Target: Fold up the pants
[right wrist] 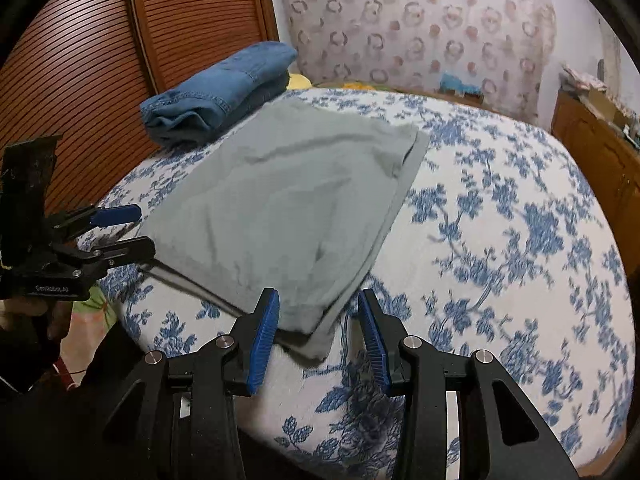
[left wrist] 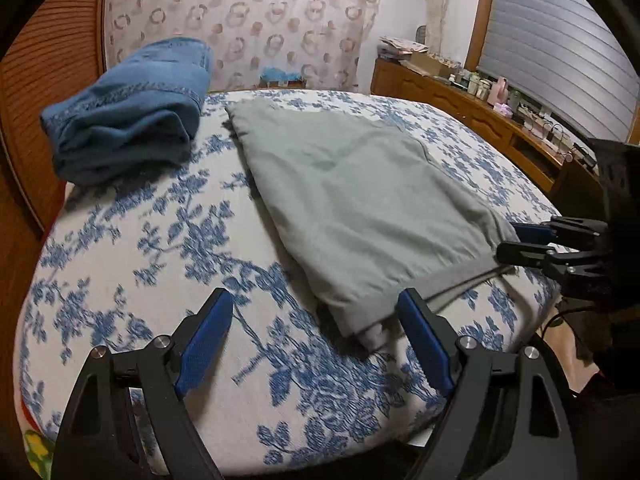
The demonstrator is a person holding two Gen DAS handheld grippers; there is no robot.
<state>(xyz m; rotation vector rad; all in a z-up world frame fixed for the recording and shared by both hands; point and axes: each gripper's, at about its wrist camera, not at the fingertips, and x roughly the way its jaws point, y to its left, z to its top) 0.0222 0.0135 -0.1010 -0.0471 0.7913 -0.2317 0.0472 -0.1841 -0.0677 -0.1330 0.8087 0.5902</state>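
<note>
Grey pants (left wrist: 352, 200) lie folded flat on the blue-flowered bed cover (left wrist: 180, 240); they also show in the right wrist view (right wrist: 288, 208). My left gripper (left wrist: 316, 304) is open and empty, just short of the pants' near left corner. My right gripper (right wrist: 318, 300) is open and empty, its fingers on either side of the near right corner without touching it. The right gripper also shows in the left wrist view (left wrist: 510, 240), and the left gripper in the right wrist view (right wrist: 144, 228), both at the pants' near edge.
Folded blue jeans (left wrist: 128, 116) lie at the far left of the bed, next to a slatted wooden door (right wrist: 100, 60). A patterned cloth (left wrist: 248, 16) hangs behind the bed. A wooden dresser (left wrist: 480, 112) with small items stands on the right.
</note>
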